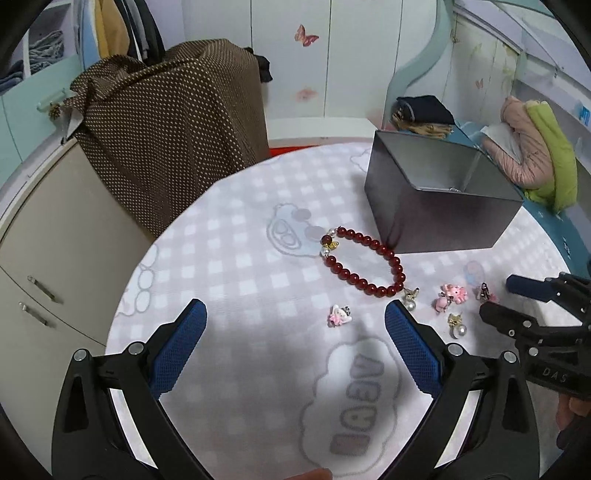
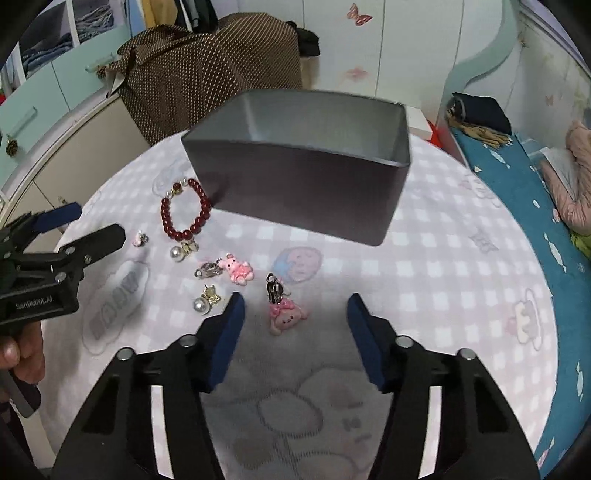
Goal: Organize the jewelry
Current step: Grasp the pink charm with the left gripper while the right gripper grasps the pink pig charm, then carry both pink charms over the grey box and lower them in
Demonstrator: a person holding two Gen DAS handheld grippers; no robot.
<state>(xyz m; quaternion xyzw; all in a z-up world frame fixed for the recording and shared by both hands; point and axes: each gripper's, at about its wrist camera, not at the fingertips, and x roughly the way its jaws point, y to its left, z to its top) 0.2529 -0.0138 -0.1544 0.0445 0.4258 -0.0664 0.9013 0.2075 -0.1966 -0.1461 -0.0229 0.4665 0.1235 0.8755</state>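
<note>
My left tongs (image 1: 295, 314) and right tongs (image 2: 295, 306) (both gaping, empty) hover over the table (image 2: 443, 277); bracelet (image 1: 364, 258) and clips (image 2: 286, 317) lie beside the box (image 2: 303, 184).

White wardrobe doors (image 1: 295, 74) with butterfly stickers (image 1: 306, 36) stand behind a brown dotted cloth (image 1: 173, 122) draping beige cabinets (image 1: 55, 258).

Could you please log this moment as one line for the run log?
left tool open | right tool open over pink bear charm | red bead bracelet beside grey box
</note>
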